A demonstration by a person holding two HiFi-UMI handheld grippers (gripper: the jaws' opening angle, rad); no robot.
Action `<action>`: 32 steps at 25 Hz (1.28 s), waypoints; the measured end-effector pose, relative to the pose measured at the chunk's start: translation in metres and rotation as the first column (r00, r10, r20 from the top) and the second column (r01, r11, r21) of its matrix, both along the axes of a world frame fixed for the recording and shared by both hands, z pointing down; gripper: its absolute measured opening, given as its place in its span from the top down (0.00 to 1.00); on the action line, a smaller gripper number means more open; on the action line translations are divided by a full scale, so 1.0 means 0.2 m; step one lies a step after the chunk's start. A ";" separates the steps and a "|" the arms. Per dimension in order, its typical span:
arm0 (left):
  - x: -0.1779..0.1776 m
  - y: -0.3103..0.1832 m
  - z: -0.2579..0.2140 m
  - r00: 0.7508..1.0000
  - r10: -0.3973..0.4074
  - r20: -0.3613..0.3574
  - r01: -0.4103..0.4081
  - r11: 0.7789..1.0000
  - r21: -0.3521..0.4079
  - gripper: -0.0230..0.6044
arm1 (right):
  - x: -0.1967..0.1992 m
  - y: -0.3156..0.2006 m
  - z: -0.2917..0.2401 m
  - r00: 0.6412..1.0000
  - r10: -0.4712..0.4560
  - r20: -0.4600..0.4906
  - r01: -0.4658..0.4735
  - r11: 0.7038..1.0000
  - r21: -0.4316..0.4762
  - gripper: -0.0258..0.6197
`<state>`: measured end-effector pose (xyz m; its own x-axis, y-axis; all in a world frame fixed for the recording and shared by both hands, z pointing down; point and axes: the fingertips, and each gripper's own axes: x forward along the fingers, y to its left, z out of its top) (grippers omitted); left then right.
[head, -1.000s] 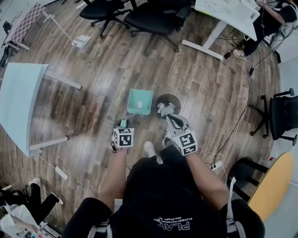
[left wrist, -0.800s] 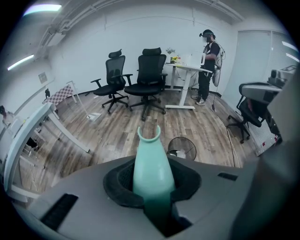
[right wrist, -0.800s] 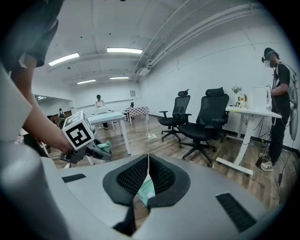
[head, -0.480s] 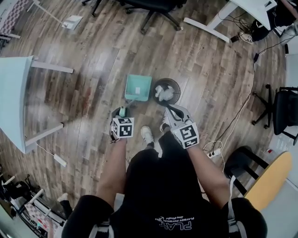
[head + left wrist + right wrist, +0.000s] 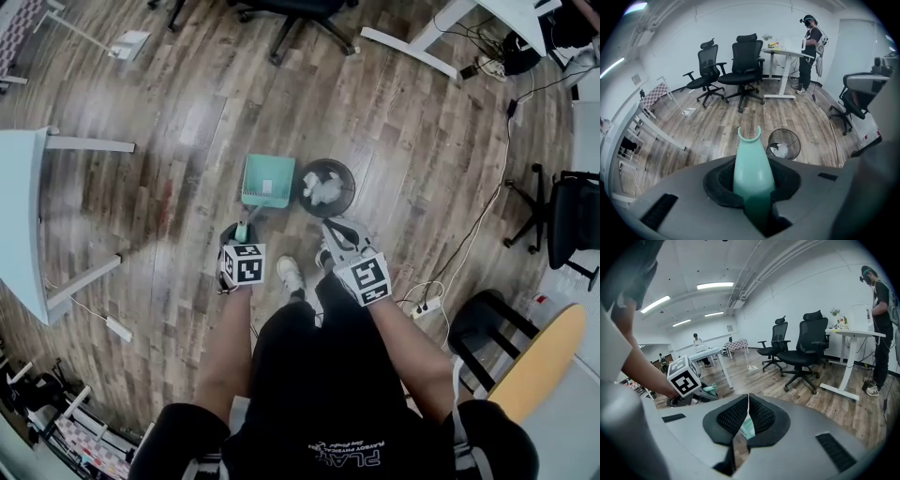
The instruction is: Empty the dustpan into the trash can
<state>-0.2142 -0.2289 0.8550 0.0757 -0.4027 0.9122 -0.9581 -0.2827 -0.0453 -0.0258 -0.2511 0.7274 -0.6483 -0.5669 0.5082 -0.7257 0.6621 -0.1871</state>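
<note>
I'm clamping the left gripper (image 5: 242,234) on the teal dustpan (image 5: 266,180) handle (image 5: 752,164), pan just beside the wire trash can (image 5: 325,186); I'm holding the right gripper (image 5: 331,228) pinched together, empty.

Office: swivel chairs (image 5: 743,65), standing desks (image 5: 785,53) (wood-look floor (image 5: 403,122)).

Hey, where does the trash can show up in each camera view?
Head view: trash can just above centre, right of the dustpan.
Left gripper view: right of centre, beyond the dustpan handle.
Right gripper view: not in it.
Shared landmark: black office chairs.
</note>
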 end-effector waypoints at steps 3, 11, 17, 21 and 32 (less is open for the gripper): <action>0.04 0.01 0.03 1.000 -0.007 -0.004 0.007 1.000 -0.010 0.81 | 0.02 0.01 0.01 1.000 -0.004 0.001 0.004 1.000 -0.009 0.92; 0.09 0.05 0.04 1.000 0.009 0.028 -0.009 1.000 0.002 0.80 | 0.07 0.03 0.00 1.000 -0.004 0.007 0.004 1.000 -0.003 0.92; 0.08 0.07 -0.08 0.999 -0.030 0.018 0.029 0.999 0.043 0.65 | 0.10 0.05 -0.05 1.000 0.008 0.016 -0.009 1.000 0.026 0.92; 0.08 0.10 -0.27 0.999 -0.041 0.006 0.040 0.993 0.111 0.61 | 0.09 0.08 -0.11 1.000 0.009 0.024 -0.011 0.998 0.060 0.92; 0.09 0.12 -0.92 0.992 0.028 -0.124 0.018 0.935 0.354 0.62 | -0.08 0.20 -0.51 0.998 0.038 0.045 -0.047 0.972 0.231 0.92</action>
<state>-0.1962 -0.2057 0.6708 0.1827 -0.6964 0.6940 -0.9611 -0.2752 -0.0232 -0.0422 -0.2118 0.6262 -0.6382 -0.6939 0.3336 -0.7491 0.6596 -0.0613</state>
